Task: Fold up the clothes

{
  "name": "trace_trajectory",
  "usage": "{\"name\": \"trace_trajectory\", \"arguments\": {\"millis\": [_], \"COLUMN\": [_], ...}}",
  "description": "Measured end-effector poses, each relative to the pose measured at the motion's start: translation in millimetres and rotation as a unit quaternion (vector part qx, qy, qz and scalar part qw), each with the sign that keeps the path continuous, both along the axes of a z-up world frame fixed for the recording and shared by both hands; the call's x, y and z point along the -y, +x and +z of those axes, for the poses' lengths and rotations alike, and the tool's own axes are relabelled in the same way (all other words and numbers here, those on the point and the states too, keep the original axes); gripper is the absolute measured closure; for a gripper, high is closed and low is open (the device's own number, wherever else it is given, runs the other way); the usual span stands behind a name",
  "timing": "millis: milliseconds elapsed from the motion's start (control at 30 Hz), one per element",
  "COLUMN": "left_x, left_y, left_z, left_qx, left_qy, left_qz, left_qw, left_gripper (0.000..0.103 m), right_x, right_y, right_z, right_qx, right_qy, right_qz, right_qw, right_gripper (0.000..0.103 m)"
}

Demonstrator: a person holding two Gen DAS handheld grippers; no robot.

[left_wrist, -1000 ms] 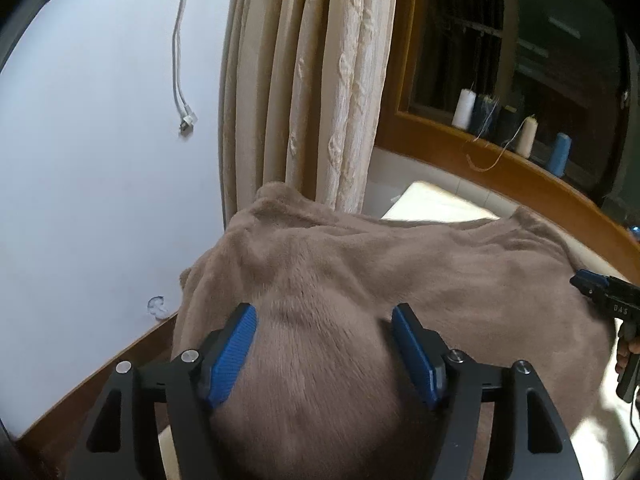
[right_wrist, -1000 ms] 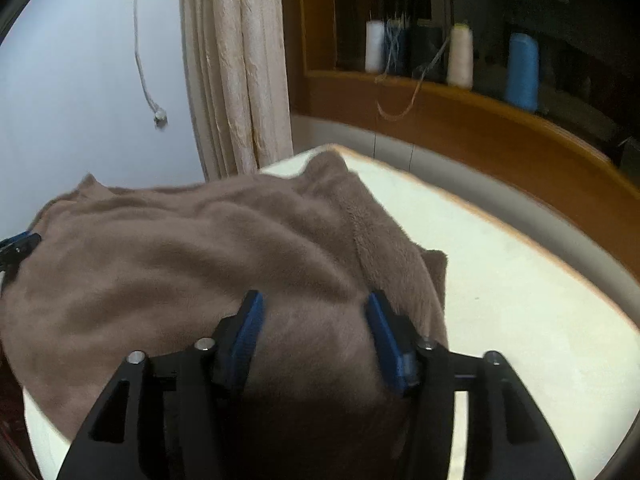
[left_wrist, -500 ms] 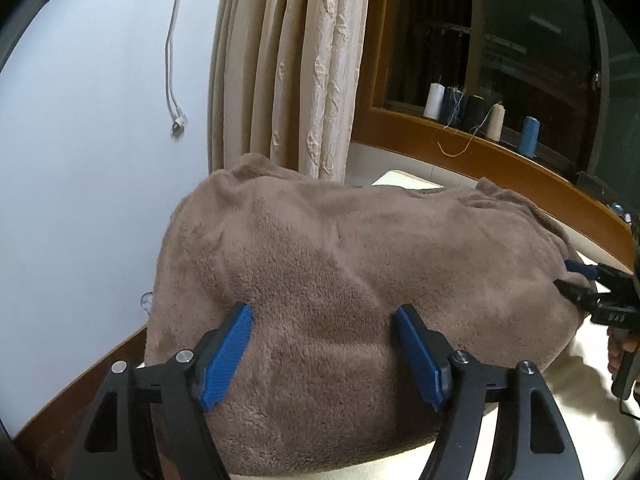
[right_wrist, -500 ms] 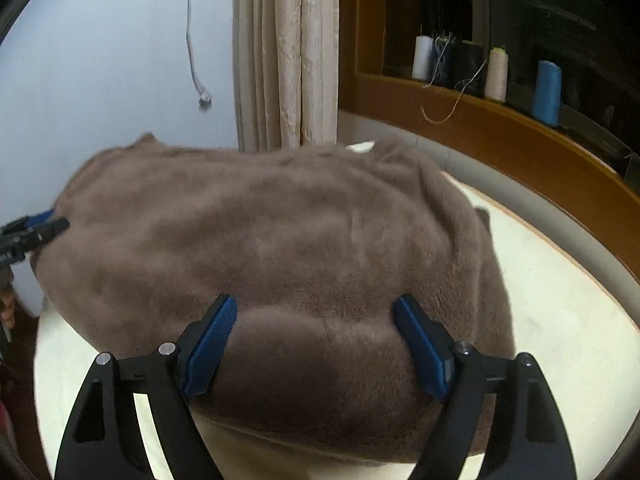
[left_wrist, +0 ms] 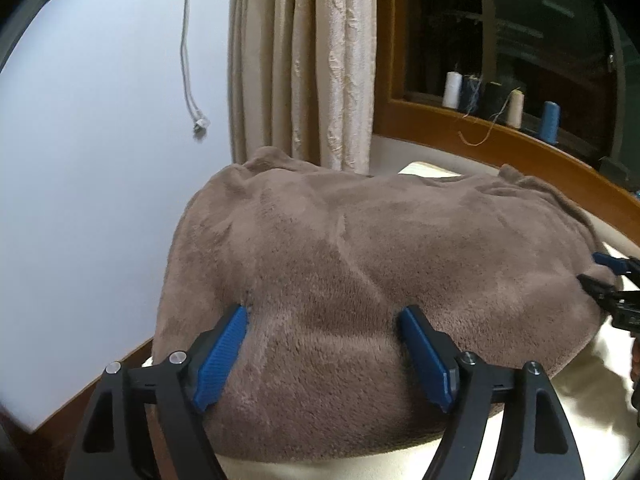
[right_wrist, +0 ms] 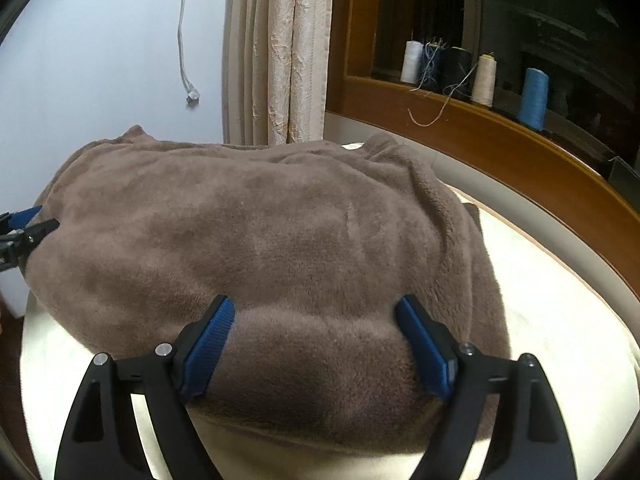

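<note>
From the left wrist view, my left tongs [left_wrist: 324, 354] stand spread wide, their jaws having just been opening, with the near edge of the brown fleece garment [left_wrist: 360, 264] lying between the blue pads [left_wrist: 222, 354] but not pinched. The garment sits in a doubled-over heap on the cream counter [left_wrist: 592, 408], nearly covering it. At the far right edge of this view I can make out the tip of the other tool at the garment's side. I judge the fleece soft, thick and light; it will slump rather than keep a crease, and its pile should give the pads good bite. A corner or hem edge looks like the best hold, not the bulging middle.

From the right wrist view, my right tongs [right_wrist: 316, 346] are likewise released, jaws having just been opening, and the folded near edge rests loosely between them. The garment [right_wrist: 280, 232] reaches close to the counter's [right_wrist: 560, 320] left rim, with bare cream surface to its right.

Behind it hangs a beige curtain [right_wrist: 280, 60] beside a pale wall with a dangling white cable [right_wrist: 186, 40]. A wooden window ledge [right_wrist: 500, 136] carries thread spools [right_wrist: 532, 98], well clear of the work.
</note>
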State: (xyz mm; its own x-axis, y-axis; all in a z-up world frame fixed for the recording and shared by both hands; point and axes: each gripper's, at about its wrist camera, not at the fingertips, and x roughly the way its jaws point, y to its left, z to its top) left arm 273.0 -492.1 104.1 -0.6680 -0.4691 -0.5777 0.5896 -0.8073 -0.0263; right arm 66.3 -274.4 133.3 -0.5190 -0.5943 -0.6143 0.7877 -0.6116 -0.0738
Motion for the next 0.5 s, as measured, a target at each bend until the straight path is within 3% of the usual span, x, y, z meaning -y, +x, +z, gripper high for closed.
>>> {"name": "trace_trajectory", "arguments": {"millis": [100,167,333,500], "left_x": [-4,-7,-15,-24], "left_y": [3,6,13,20], "left_z": [3,4,11,17], "left_qx": [0.002,0.004,0.008,0.010], "left_qy": [-0.004,-0.005,-0.001,0.007], "left_qz": [0.009,0.019,0.040,0.054], "left_qw": [0.9999,0.9998,0.9992,0.9985], "left_gripper": [0.021,0.021,0.021,0.018], "right_x": [-6,-12,-28,-36], "right_y": [12,20,37,50], "right_z": [9,13,20,26], "right_qx": [-0.006,-0.005,0.009,-0.003], "right_qy": [0.002,-0.006,-0.030,-0.024], "right_qz": [-0.004,-0.003,-0.012,-0.015], "right_qw": [1.000,1.000,0.999,1.000], "right_gripper": [0.012,0.000,0.000,0.000]}}
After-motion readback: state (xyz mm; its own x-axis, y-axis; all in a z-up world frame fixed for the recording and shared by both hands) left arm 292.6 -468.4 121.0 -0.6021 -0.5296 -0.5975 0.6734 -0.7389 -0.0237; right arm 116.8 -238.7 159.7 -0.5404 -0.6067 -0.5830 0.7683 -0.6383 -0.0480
